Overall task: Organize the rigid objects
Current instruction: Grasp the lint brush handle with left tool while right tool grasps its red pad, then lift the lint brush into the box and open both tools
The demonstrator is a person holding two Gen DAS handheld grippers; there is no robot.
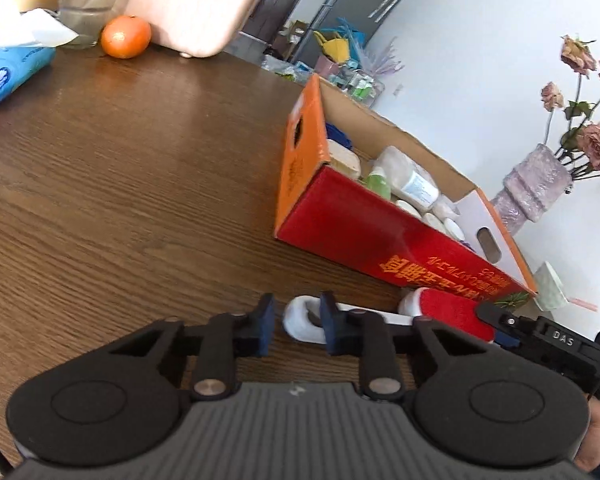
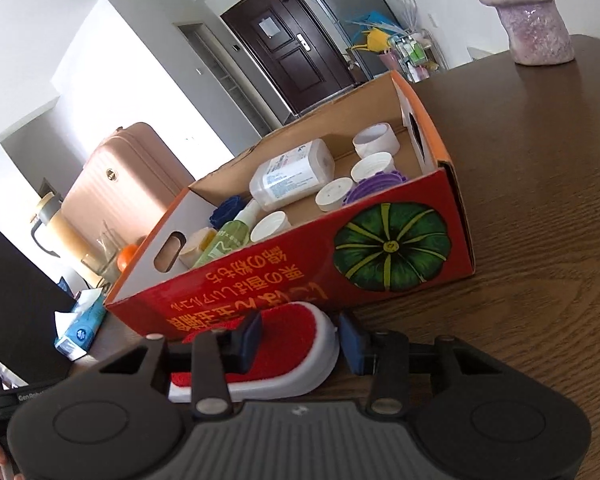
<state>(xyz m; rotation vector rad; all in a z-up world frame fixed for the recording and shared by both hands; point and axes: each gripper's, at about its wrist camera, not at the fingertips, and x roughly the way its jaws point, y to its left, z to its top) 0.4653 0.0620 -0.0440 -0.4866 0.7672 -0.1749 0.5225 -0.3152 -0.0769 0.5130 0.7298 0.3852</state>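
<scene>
We see one red-and-white brush [image 2: 272, 356] lying on the wooden table [image 1: 120, 180]; our right tongs [image 2: 298, 342] straddle its head, spread apart and not clamping; our left tongs [image 1: 298, 326] gape around its white looped handle; beyond both stands one red box [image 2: 380, 256] holding two bottles and five white caps.

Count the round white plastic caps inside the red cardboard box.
4. In the red cardboard box: open ring-shaped cap at the far end, ribbed cap, flat cap, cap beside the green bottle. Others may be hidden.
</scene>
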